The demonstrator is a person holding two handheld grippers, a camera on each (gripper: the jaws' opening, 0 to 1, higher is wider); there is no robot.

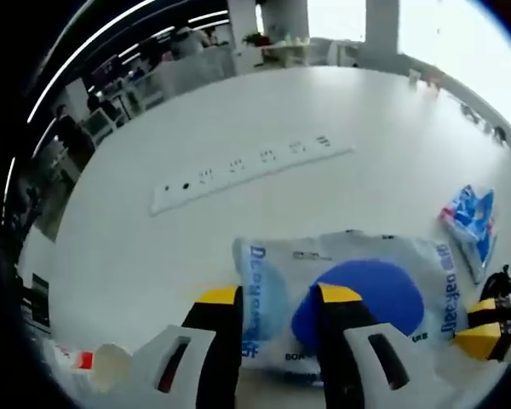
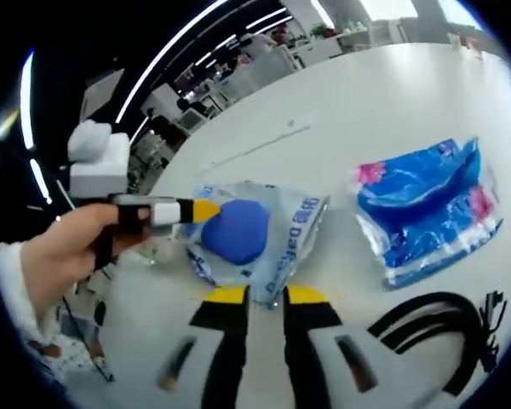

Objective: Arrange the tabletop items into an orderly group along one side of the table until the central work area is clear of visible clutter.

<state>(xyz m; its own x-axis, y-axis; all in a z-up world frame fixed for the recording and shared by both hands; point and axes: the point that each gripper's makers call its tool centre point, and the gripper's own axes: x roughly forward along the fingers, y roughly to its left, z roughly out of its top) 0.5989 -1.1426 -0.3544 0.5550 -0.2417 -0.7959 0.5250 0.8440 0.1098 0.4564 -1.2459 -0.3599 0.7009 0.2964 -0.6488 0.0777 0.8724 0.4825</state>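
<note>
Bright light comes from long ceiling lamps (image 1: 111, 43) and windows (image 1: 443, 25) beyond the white table (image 1: 264, 111), which shines. Both views bend near their edges. The hand (image 2: 64, 247) looks a little blurry.

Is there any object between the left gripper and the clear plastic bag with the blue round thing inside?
Nothing visible stands between them. The left gripper is already at the clear plastic bag with blue print, its yellow-tipped jaws open over the bag's near edge. The white power strip lies beyond the bag, and the blue tissue pack off to one side.
</note>
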